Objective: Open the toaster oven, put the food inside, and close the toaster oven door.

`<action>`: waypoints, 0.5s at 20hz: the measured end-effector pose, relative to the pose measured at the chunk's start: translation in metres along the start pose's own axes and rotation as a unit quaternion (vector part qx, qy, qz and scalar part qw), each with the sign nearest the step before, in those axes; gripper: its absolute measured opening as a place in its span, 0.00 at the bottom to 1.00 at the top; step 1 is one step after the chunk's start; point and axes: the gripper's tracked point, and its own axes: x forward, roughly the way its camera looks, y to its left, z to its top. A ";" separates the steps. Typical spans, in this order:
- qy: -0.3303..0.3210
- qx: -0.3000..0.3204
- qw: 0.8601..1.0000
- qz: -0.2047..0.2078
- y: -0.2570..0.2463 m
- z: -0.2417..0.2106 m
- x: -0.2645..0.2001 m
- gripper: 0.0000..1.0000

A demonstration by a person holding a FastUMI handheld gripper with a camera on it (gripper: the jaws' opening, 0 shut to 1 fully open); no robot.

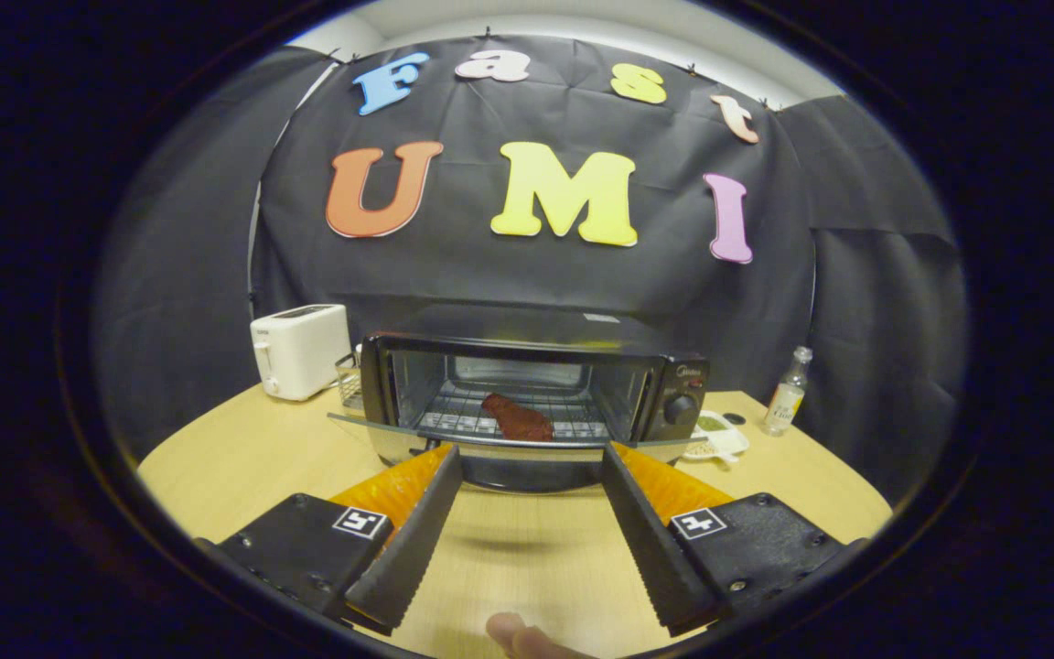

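From the gripper view we look along our tool (532,458), whose two fingers are spread wide with nothing between them but bare tabletop (234,458). Their tips sit just short of the toaster oven (536,389), close to the front edge of its door (509,446), which hangs folded down flat toward us. Inside, the food (518,419), a dark reddish-brown piece, lies on the wire rack (454,416) near the middle of the cavity.

We judge the first two parts of the task done: the oven is open and the food is in. What is left is closing the door, and the tool looks placed for that, with its fingers at either side of the door's lip. We would need to get under that edge and swing it up.

Beside the oven on one side stands a white toaster (300,351), with a small wire basket (349,380) between the two. On the other side sit a small white dish (719,437) and, further off, a clear bottle (788,392). A fingertip (527,636) shows below the tool.

There is a brand mark above the oven's knob (681,409), but it is too small for us to read; the bottle's label is likewise illegible. Each side of the tool carries a square black-and-white marker.
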 end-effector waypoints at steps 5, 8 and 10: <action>-0.031 -0.028 0.999 -0.021 0.002 0.035 0.024 0.98; -0.046 -0.039 0.998 -0.029 0.005 0.048 0.040 1.00; -0.037 -0.029 0.999 -0.028 0.005 0.051 0.041 1.00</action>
